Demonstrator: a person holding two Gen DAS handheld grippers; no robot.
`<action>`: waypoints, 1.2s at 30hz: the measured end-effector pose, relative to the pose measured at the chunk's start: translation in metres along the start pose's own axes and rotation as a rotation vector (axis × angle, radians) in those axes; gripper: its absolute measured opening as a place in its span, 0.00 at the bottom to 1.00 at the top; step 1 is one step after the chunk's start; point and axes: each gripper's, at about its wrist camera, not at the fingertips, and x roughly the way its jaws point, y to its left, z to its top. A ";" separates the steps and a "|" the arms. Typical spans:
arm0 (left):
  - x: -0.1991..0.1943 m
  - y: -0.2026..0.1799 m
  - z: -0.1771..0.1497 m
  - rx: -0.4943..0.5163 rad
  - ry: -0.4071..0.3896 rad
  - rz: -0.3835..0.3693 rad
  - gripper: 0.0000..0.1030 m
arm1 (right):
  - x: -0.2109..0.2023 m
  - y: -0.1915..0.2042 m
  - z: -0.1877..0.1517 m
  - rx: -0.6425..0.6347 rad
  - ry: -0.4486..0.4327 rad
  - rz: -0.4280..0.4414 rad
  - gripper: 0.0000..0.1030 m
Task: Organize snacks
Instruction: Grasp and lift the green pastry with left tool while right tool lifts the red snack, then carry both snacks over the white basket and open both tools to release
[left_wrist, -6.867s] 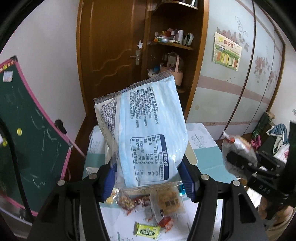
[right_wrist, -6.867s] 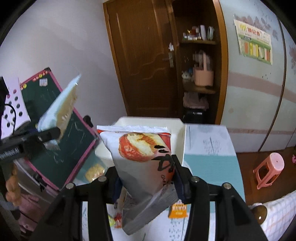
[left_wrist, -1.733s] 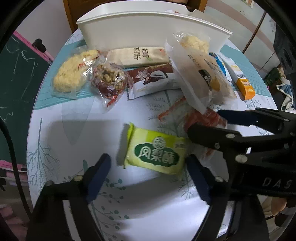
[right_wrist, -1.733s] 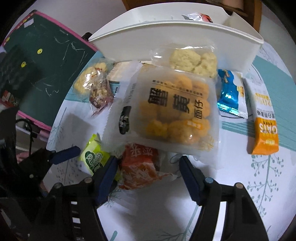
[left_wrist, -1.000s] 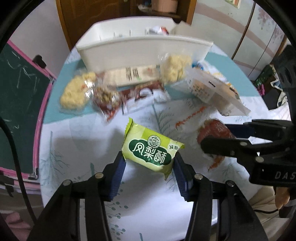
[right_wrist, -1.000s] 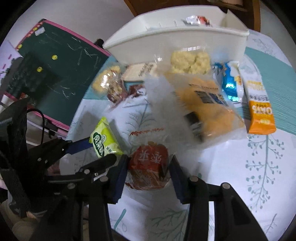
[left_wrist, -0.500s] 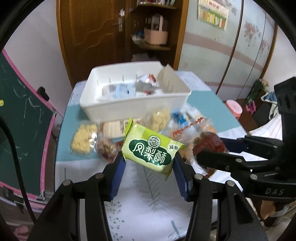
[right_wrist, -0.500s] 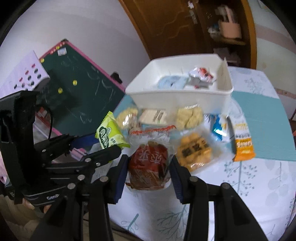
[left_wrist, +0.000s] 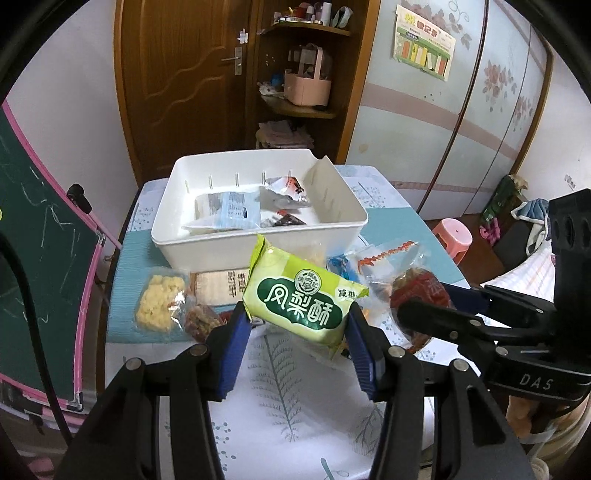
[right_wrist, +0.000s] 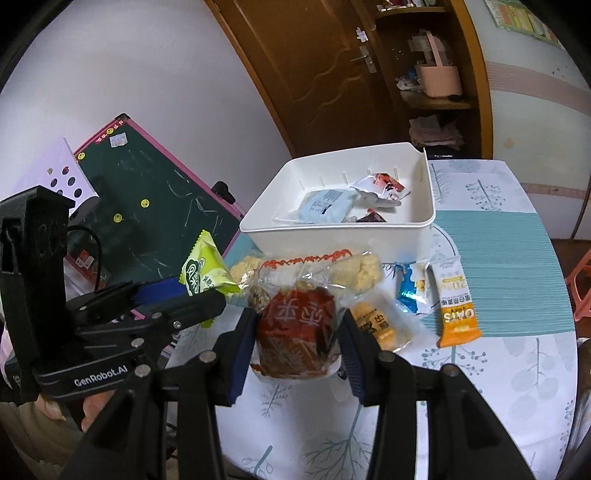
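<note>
A: Left hand-held gripper (left_wrist: 297, 345)?
B: Clamped on a green plastic pastry packet (left_wrist: 301, 295) with white characters, lifted clear of the desk (left_wrist: 280, 406). Packet tilted, one end up toward 11 o'clock.
A: What's behind it?
B: White rectangular plastic bin (left_wrist: 258, 247) at 12 o'clock, on the desk. Pale blue packet (left_wrist: 231, 211) and a silver-red wrapper (left_wrist: 286, 188) lying inside.
A: Loose stuff on the desk?
B: Clear bag of yellow crumbly snack (left_wrist: 159, 304) at 10 o'clock of the left gripper, beige packet (left_wrist: 221, 288) just beside it, in front of the bin.
A: Right hand-held gripper (right_wrist: 297, 345)?
B: Closed on a clear-wrapped dark red snack pack (right_wrist: 297, 338), also off the desk. It sits at 3 o'clock of the green packet, near but apart.
A: Far right?
B: Blue packet (right_wrist: 412, 291) and orange oats bar (right_wrist: 456, 308) flat on the desk, side by side, at 2 o'clock of the right gripper.
</note>
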 end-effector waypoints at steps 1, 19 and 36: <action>0.000 0.001 0.003 0.000 -0.005 0.002 0.48 | -0.001 0.000 0.001 0.001 -0.004 -0.001 0.43; 0.008 0.014 0.126 0.025 -0.125 0.081 0.48 | -0.011 -0.014 0.102 -0.015 -0.165 -0.084 0.43; 0.063 0.043 0.191 -0.007 -0.091 0.116 0.49 | 0.036 -0.033 0.179 0.013 -0.135 -0.182 0.44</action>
